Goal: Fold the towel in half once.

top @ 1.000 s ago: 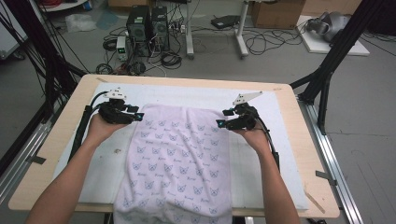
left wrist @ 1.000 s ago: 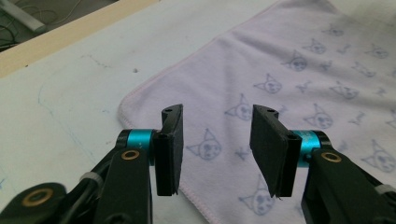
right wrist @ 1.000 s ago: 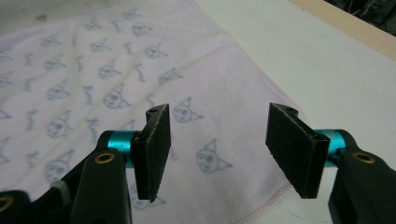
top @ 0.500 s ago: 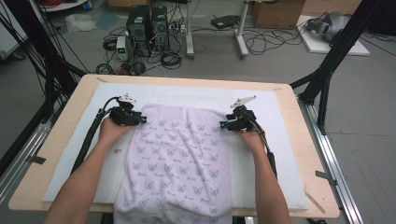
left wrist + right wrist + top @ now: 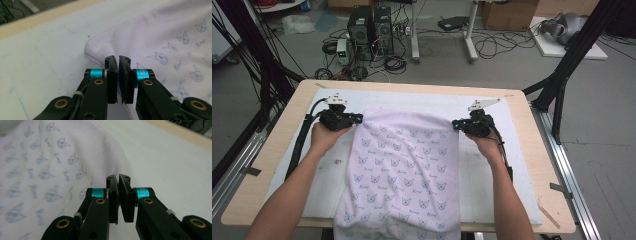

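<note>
A pale lilac towel (image 5: 404,165) printed with small cat faces lies on the white mat (image 5: 422,100), its near end hanging over the table's front edge. My left gripper (image 5: 358,119) is at the towel's far left corner. Its jaws have just been closing and now pinch the hemmed edge (image 5: 100,58). My right gripper (image 5: 455,125) is at the far right corner. Its jaws have also just been closing and press on the towel's edge (image 5: 117,157). In both gripper views the black jaws (image 5: 118,60) (image 5: 118,178) stand nearly together.
The mat covers most of a light wooden table (image 5: 532,150). Black frame struts (image 5: 562,80) rise at both sides. Computers (image 5: 369,25), cables and boxes sit on the floor beyond the far edge. Bare mat lies left and right of the towel.
Both grippers slid inward to the towel's far corners, shut on its edge, then drew back outward. The towel's far edge now lies straighter between them.
</note>
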Action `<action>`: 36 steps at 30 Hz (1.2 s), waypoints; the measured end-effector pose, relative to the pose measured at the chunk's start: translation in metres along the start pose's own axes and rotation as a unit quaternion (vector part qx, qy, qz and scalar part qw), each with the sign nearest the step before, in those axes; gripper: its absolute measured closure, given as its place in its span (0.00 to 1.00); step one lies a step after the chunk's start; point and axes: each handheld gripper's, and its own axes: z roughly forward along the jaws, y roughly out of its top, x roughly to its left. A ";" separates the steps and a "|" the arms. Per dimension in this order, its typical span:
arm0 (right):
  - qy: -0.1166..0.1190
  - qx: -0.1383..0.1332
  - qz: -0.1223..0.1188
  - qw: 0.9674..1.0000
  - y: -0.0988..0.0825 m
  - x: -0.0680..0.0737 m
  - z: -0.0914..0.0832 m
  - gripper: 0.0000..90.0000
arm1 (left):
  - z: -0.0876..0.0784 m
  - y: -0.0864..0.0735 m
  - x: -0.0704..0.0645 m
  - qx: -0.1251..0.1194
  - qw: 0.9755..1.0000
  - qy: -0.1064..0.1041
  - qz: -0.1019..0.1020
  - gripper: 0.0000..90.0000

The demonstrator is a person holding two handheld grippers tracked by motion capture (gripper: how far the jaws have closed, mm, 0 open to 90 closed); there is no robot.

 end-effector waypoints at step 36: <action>0.134 0.057 -0.044 0.988 -0.077 0.115 -0.017 0.70 | -0.043 -0.092 -0.086 0.073 0.988 -0.122 0.067 0.79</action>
